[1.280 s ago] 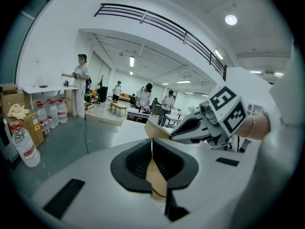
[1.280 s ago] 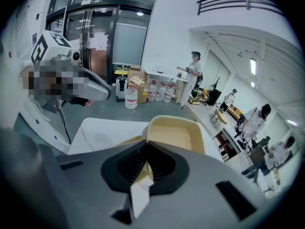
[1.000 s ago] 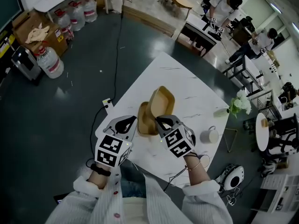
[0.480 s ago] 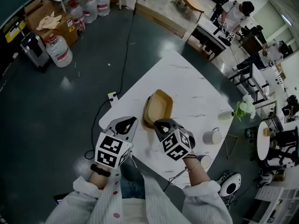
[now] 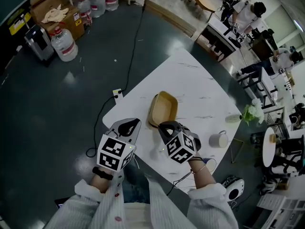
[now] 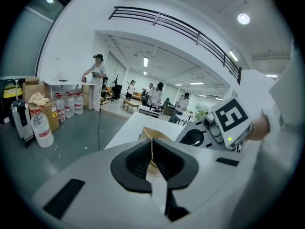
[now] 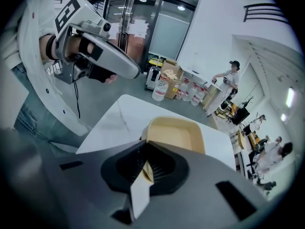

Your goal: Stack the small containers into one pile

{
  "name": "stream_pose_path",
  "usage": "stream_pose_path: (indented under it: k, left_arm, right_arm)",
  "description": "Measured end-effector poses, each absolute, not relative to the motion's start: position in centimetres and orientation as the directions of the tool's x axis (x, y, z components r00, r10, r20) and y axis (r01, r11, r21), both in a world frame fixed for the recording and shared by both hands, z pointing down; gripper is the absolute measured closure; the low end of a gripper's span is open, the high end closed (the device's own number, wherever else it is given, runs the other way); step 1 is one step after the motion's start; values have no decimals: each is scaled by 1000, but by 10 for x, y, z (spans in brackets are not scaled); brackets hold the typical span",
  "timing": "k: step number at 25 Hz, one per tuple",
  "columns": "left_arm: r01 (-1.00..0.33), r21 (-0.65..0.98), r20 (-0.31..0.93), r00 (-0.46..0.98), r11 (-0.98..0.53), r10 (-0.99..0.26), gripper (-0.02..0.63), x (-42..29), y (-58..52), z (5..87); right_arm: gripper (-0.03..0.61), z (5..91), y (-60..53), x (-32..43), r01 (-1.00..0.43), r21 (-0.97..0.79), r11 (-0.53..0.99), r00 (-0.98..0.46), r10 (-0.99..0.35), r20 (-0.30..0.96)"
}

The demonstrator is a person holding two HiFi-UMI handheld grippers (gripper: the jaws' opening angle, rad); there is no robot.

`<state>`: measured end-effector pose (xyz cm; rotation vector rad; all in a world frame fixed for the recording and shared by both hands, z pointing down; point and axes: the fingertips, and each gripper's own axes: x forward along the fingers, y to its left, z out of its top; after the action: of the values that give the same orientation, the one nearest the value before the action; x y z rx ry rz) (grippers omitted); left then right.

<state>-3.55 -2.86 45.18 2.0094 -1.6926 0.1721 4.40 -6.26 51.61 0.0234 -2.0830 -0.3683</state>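
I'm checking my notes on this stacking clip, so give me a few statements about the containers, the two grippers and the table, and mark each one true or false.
1. The tan containers sit nested in one pile on the white table. True.
2. The right gripper is open and well clear of the pile. False: it is shut on the near rim of the top container.
3. The left gripper holds a container. False: its jaws are together with nothing between them, and it is beside the pile.
4. A white mug stands on the table, apart from the pile. True.
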Motion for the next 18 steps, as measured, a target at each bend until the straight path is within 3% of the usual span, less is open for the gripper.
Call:
stream_pose_path:
  k: [18]
  left_arm:
    - [-951,293,428,221,-97,-876,591,-37,-40,457]
  right_arm:
    - [558,541,-67,60,269,230,935,-462,-84,883]
